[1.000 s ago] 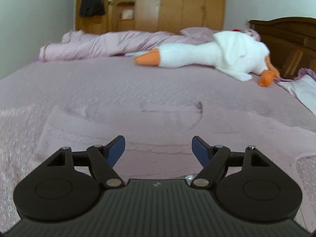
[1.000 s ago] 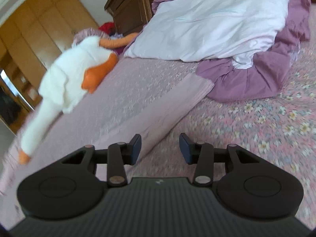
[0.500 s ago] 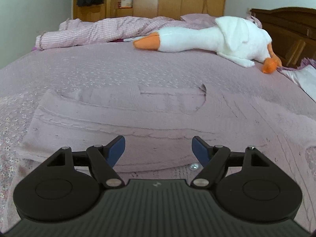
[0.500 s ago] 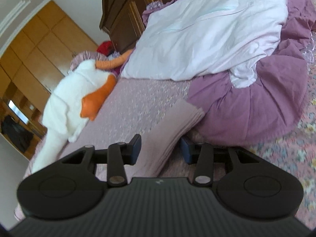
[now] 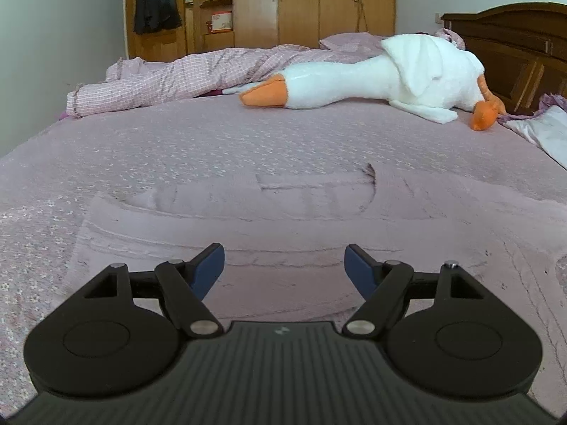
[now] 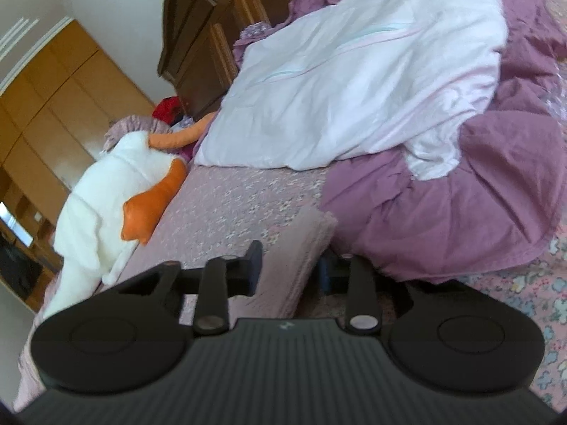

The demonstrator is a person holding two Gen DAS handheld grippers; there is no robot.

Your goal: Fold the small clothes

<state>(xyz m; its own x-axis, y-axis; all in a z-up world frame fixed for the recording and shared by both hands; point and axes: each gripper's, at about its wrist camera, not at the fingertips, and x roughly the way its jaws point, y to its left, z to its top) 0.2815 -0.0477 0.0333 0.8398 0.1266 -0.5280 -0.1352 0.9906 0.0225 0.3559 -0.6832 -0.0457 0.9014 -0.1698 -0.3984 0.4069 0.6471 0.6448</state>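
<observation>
**One pink garment, two grippers**

The left gripper (image 5: 284, 265), jaws wide and empty, hovers over the pink garment (image 5: 283, 226) spread on the bed (image 5: 212, 141). One toy goose (image 5: 372, 78) lies beyond. The right gripper (image 6: 288, 269) has its jaws around the garment's sleeve end (image 6: 301, 248). No readable writing.

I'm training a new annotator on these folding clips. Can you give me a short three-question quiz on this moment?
1. True or false: the left gripper is shut on the pink garment.
2. What lies between the right gripper's fingers?
A. the goose's foot
B. the garment's end
C. the white pillow
3. Fill in: the plush goose's beak is ____.

Key: 1 false, it is open above the garment; 2 B; 3 orange.
</observation>
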